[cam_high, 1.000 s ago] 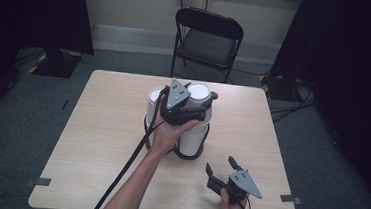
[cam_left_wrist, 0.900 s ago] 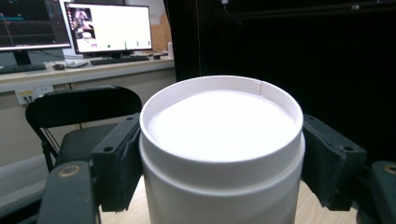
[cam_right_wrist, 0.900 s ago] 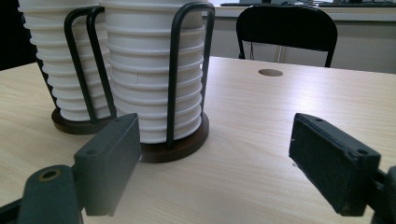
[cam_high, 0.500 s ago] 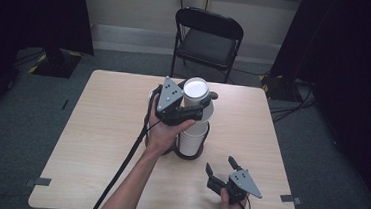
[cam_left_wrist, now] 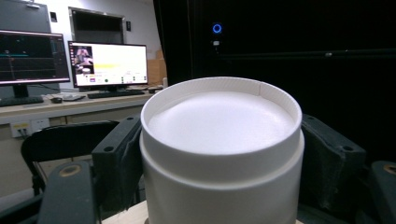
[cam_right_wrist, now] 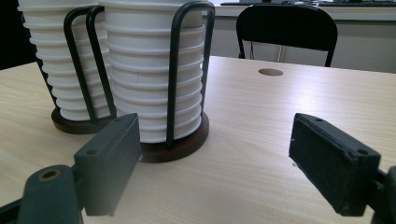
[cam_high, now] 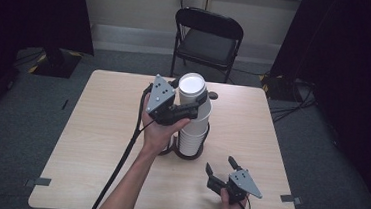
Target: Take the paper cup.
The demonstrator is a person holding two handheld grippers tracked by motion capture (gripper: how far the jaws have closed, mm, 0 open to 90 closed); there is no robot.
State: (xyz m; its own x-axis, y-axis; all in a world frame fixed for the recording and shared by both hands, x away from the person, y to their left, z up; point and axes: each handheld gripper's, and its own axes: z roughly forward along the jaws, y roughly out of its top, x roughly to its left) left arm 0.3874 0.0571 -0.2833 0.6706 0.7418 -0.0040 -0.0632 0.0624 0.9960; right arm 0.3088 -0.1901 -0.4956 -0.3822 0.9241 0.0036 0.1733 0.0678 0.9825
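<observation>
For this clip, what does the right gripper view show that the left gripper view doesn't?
Right gripper view: two stacks of white cups in black wire holders on dark round bases, the bare tabletop with its round hole, and open fingers gripping nothing. Left gripper view: the upturned bottom of one white cup clamped between its fingers, plus lit monitors. Both share the black folding chair.

We are seeing 2 cup stacks (cam_right_wrist: 154, 88) standing side by side in a holder (cam_right_wrist: 175, 144) mid-table (cam_high: 95, 142), the chair (cam_high: 206, 36) sitting behind the table.
</observation>
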